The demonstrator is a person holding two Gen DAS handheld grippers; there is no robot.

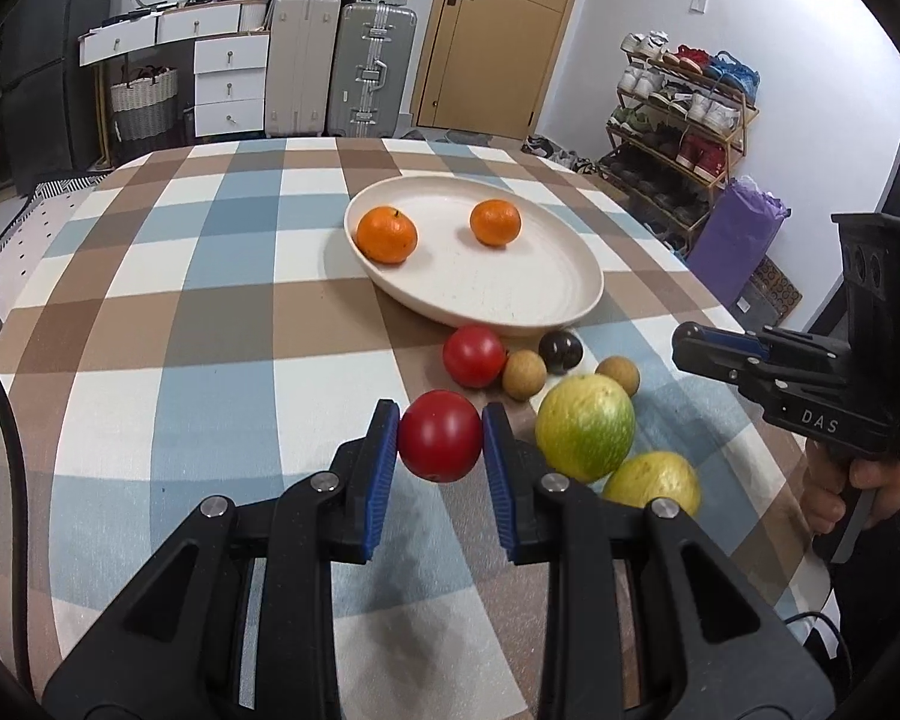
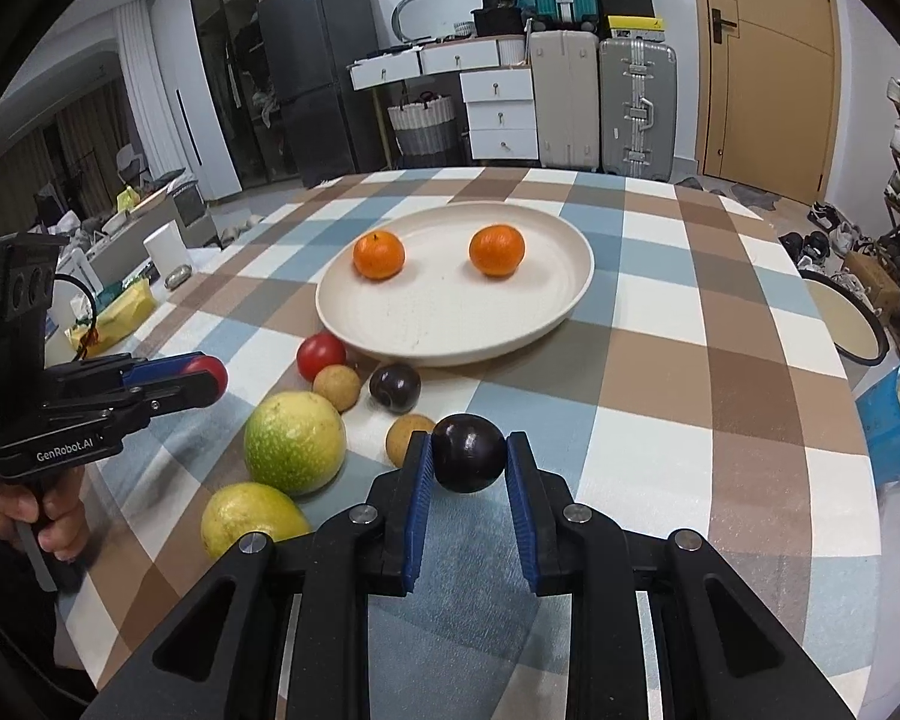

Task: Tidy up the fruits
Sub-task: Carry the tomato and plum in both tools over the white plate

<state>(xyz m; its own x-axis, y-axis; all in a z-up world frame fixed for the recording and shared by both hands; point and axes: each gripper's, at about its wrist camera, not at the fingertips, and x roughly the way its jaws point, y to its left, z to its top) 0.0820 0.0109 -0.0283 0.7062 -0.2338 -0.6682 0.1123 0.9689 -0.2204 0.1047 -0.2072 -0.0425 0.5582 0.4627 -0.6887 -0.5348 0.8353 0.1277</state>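
My left gripper is shut on a red tomato, held above the checked tablecloth. My right gripper is shut on a dark plum. A cream plate holds two oranges; it also shows in the right wrist view. In front of the plate lie a second tomato, a second dark plum, two small tan fruits and two yellow-green fruits. The right gripper shows at the right of the left wrist view.
The table's far edge drops to a floor with suitcases, white drawers and a shoe rack. A blue bag lies beyond the table's right edge in the right wrist view.
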